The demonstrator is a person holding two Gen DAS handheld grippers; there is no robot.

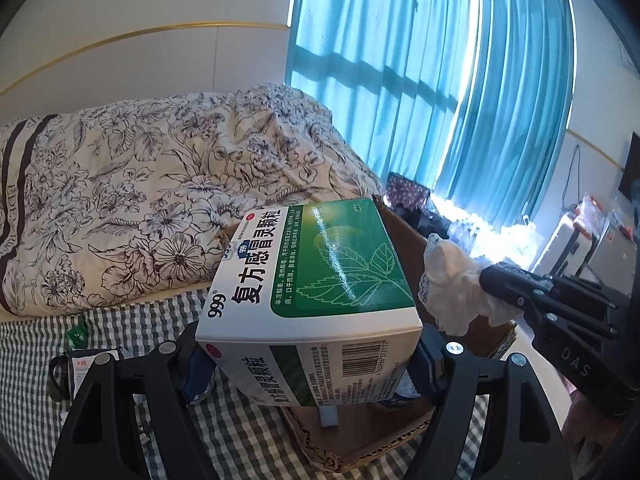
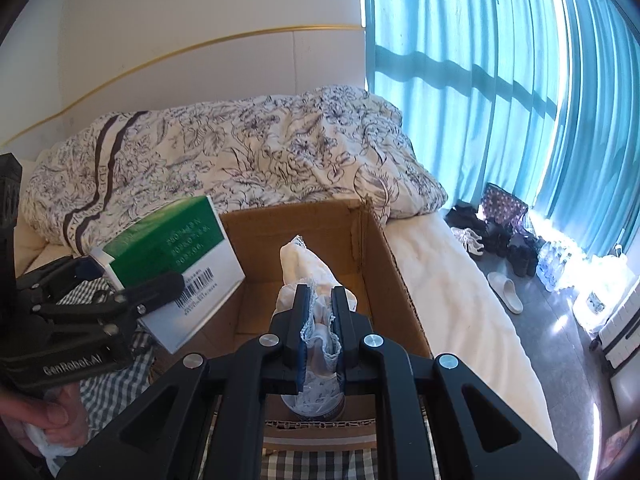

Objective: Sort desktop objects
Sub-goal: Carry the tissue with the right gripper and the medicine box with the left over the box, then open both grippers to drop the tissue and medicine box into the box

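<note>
the green and white medicine box is clamped between the two fingers of the left tool, which grip it by its lower sides near the barcode face. the box is held off the bed, tilted, its far end reaching over the near-left corner of the open cardboard box. seen from the right wrist, the left tool comes in from the left edge roughly level, one finger lying across the box's barcode, and a hand grips its handle at the lower left with a bit of white plastic under the fingers.

the right tool is pinched tight on a white lace-edged cloth, its fingers nearly together with the cloth bunched between the blue pads and sticking up past the tips. it points forward and slightly down, over the inside of the cardboard box. in the left wrist view the right tool enters from the right with the cloth hanging off its tip, just beside the medicine box.

the cardboard box sits on a checked sheet on the bed, with a floral duvet heaped behind and teal curtains at the window.
</note>
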